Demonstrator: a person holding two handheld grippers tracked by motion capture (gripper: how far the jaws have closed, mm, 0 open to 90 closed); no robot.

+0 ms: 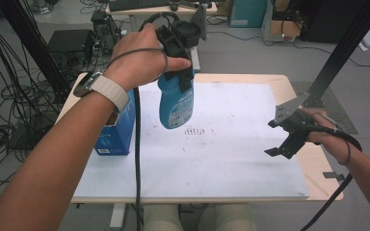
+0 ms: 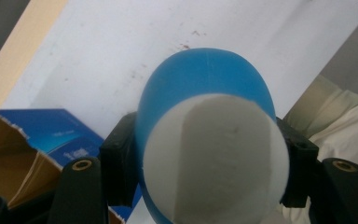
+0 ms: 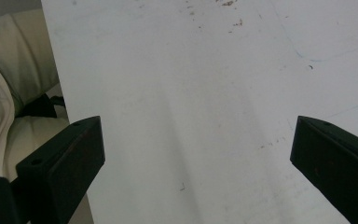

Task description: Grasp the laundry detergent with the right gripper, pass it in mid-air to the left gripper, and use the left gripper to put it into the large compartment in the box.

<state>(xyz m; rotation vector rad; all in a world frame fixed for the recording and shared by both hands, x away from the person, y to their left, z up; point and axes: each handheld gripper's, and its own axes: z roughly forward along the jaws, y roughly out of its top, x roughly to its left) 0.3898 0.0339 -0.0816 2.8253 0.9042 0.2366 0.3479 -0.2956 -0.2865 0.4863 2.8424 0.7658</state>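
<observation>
A blue plastic bottle (image 1: pixel 176 106) with a printed label hangs in the air over the white board, gripped near its top by my left gripper (image 1: pixel 179 77), which is shut on it. In the left gripper view the bottle's white cap end (image 2: pixel 214 158) faces the camera, and both black pads (image 2: pixel 119 163) press its blue sides. My right gripper (image 1: pixel 282 147) hovers low over the right part of the board, pointing left. In the right gripper view its fingers (image 3: pixel 60 168) stand wide apart, open, with bare board between them.
An opened blue carton (image 1: pixel 118 127) stands on the board's left edge, right below my left wrist; its brown inside (image 2: pixel 14 172) faces up. The white board (image 1: pixel 231 159) lies on a wooden table. The person's knees (image 1: pixel 192 219) sit at the near edge. Cables and gear crowd the floor behind.
</observation>
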